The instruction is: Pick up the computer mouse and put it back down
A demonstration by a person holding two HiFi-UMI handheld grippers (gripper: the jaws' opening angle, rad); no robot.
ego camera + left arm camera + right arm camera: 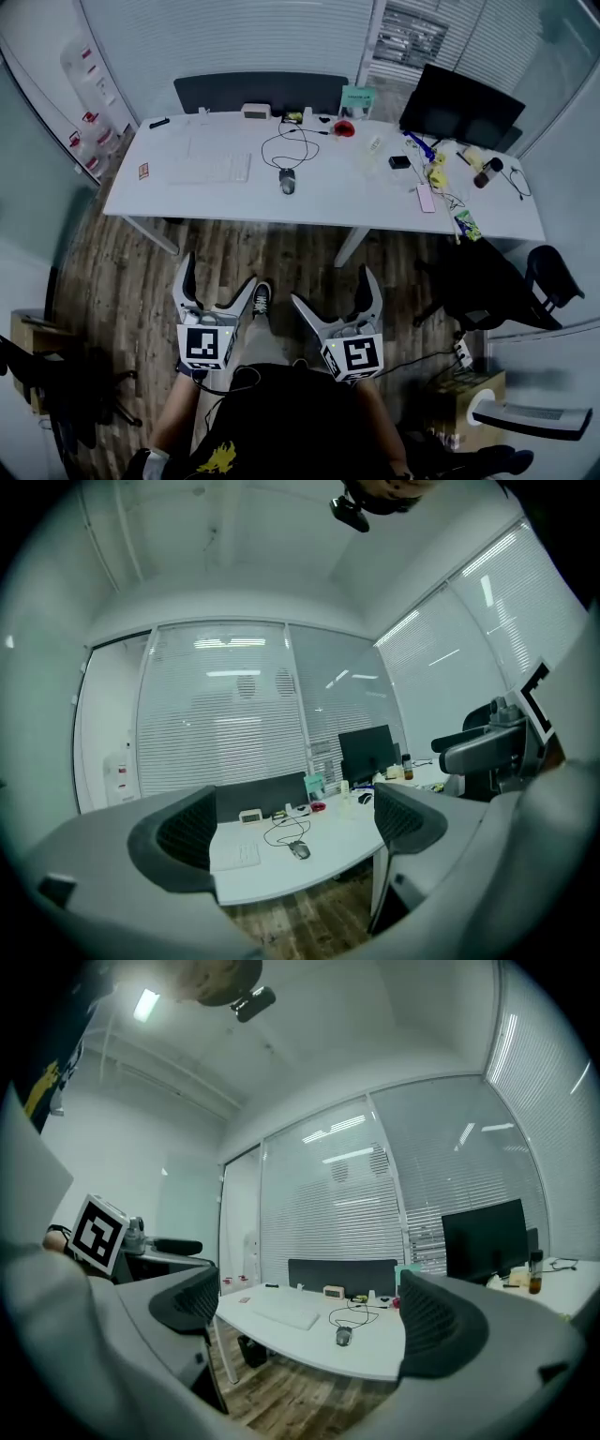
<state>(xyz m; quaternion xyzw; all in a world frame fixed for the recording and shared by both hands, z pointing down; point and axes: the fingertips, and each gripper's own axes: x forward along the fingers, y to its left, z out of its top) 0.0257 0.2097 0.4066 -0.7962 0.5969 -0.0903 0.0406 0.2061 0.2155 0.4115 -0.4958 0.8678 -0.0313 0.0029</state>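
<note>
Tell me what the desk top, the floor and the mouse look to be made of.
Desk top: likely laminate, smooth matte white, no grain.
Floor: wood or wood-look planks, brown, with visible grain and seams.
Mouse: probably plastic, grey; finish too small to tell.

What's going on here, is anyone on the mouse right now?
Nobody is. A person stands back from the white desk, holding the left gripper and the right gripper over the wood floor, short of the desk edge. Both have their jaws wide apart with nothing between them. The computer mouse lies on the desk with its cable attached, just right of the keyboard, and neither gripper touches it.
</note>
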